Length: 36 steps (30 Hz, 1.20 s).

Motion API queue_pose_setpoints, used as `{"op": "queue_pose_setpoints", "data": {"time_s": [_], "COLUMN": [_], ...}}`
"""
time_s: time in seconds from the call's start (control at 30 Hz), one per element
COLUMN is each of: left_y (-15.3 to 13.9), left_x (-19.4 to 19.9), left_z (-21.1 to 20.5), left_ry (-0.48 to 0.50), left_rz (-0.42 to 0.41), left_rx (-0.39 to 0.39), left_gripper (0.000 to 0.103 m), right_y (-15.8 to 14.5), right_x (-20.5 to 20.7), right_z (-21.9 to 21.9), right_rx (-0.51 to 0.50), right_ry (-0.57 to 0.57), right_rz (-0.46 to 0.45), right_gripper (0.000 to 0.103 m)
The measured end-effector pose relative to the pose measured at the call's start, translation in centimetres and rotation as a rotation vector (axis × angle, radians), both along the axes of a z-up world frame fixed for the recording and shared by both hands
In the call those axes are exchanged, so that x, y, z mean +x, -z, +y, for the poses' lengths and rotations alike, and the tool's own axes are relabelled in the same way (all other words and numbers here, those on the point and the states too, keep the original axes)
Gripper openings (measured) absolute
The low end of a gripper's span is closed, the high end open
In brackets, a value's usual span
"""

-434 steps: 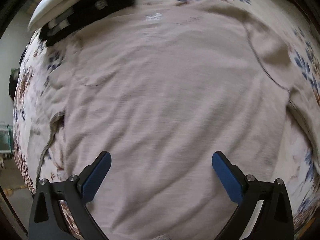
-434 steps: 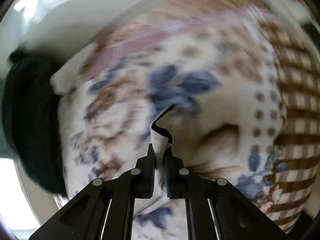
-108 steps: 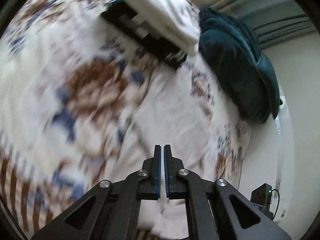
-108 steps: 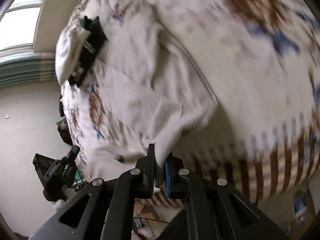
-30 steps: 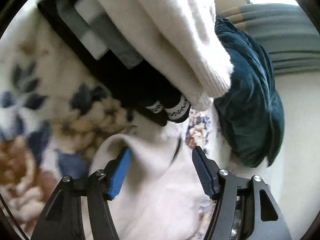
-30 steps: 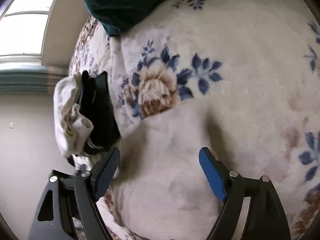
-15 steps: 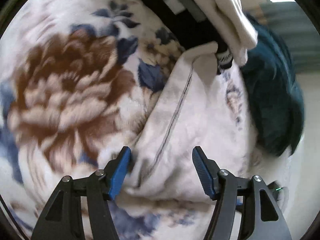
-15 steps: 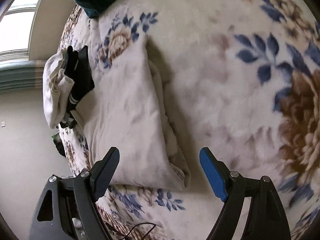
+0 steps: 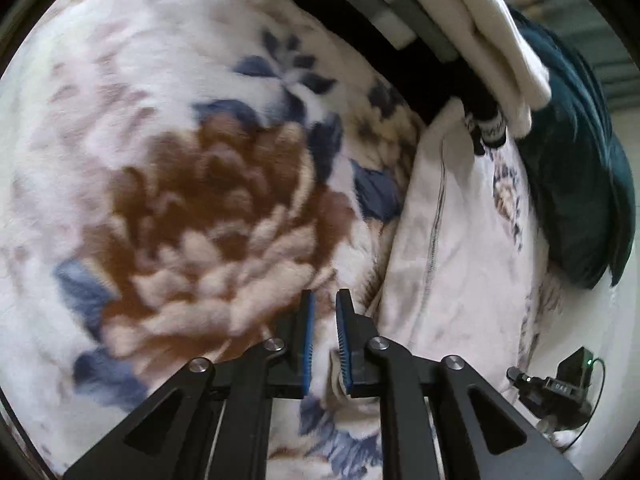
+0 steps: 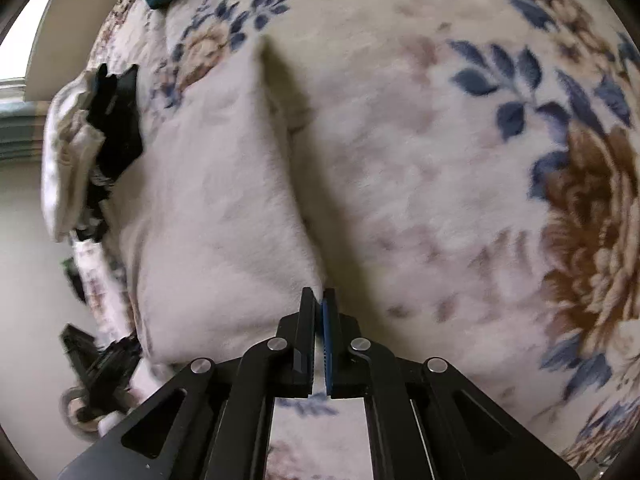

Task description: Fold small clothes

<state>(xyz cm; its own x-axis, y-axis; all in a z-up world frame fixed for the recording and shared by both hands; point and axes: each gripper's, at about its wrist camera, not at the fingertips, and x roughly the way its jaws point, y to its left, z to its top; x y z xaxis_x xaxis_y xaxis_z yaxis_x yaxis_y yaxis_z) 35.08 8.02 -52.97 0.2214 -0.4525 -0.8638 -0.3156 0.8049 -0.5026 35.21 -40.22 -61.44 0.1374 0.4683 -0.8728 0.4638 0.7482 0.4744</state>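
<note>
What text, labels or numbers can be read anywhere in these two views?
Nothing can be read.
Black device: faint characters on its face, too small to read.
Sock cuff: white knit pattern, blurred, not clearly letters.

A floral blanket (image 9: 168, 184) covers the bed; a dark teal cushion (image 9: 576, 184) lies on it, with a black device (image 9: 560, 388) beyond the blanket's edge.
</note>
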Motion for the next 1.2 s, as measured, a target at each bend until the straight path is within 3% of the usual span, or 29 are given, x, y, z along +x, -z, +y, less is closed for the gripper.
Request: {"op": "queue_pose_setpoints", "data": {"time_s": [0.03,0.1,0.17,0.3,0.37,0.4,0.57,0.73,0.8,0.83,0.87,0.93,1.0,1.03,1.07,1.1,1.17,1.2], "left_y": [-0.3,-1.1,-1.6,-0.1,1.0,1.6,4.3,5.4,4.4,3.9,3.6,3.1,1.8,1.7,1.6,1.6,2.3,2.7], "left_x": [-0.5,-2.3,-4.5,-6.7,-6.1,-5.8,-3.9,-3.6,-3.8,-3.9,-4.0,-4.1,-5.2,-5.6,-6.1,-6.9,-8.1,-8.2], "left_z": [0.4,0.9,0.3,-3.9,-6.5,-7.4,-9.9,-9.3,-9.5,-9.6,-9.6,-9.6,-8.8,-8.5,-8.3,-8.1,-7.7,-7.8], "left_ry": [-0.018,-0.079,-0.150,-0.245,-0.241,-0.240,-0.309,-0.401,-0.398,-0.387,-0.384,-0.393,-0.357,-0.331,-0.293,-0.271,-0.278,-0.297], "left_rz": [0.012,-0.004,-0.004,0.046,0.077,0.079,0.103,0.115,0.079,0.061,0.055,0.013,-0.041,-0.046,-0.039,-0.020,-0.008,0.002], "left_rx": [-0.006,-0.066,-0.187,-0.465,-0.501,-0.528,-0.528,-0.550,-0.515,-0.486,-0.460,-0.443,-0.395,-0.373,-0.348,-0.320,-0.365,-0.396], "left_gripper": [0.035,0.050,0.055,0.064,0.064,0.064,0.064,0.062,0.062,0.059,0.050,0.049,0.052,0.059,0.069,0.069,0.069,0.069], "right_y": [-0.6,-1.8,-2.9,-3.4,-2.3,-1.5,4.2,7.2,7.2,7.0,6.7,6.2,5.5,5.3,5.2,5.2,5.0,4.7], "right_x": [0.0,-0.2,-0.8,-2.1,-2.8,-3.1,-2.9,-2.8,-2.8,-2.9,-3.0,-3.3,-3.7,-3.7,-3.5,-3.6,-3.7,-3.8], "right_z": [0.2,0.7,0.9,0.6,0.6,0.7,2.1,2.6,2.7,2.7,2.9,3.0,3.1,3.1,2.9,2.8,2.2,2.1], "right_rx": [0.011,-0.021,-0.026,0.038,0.102,0.131,0.302,0.426,0.414,0.403,0.386,0.372,0.352,0.348,0.341,0.341,0.356,0.360], "right_ry": [-0.006,-0.023,-0.006,0.083,0.142,0.161,0.269,0.442,0.474,0.474,0.473,0.471,0.456,0.442,0.431,0.422,0.413,0.399], "right_rz": [-0.016,-0.026,-0.042,-0.047,-0.017,-0.001,0.044,-0.015,-0.035,-0.046,-0.052,-0.073,-0.085,-0.083,-0.069,-0.053,-0.054,-0.064], "right_gripper": [0.005,0.020,0.061,0.070,0.086,0.089,0.090,0.086,0.057,0.036,0.030,0.026,0.026,0.027,0.037,0.044,0.062,0.063]}}
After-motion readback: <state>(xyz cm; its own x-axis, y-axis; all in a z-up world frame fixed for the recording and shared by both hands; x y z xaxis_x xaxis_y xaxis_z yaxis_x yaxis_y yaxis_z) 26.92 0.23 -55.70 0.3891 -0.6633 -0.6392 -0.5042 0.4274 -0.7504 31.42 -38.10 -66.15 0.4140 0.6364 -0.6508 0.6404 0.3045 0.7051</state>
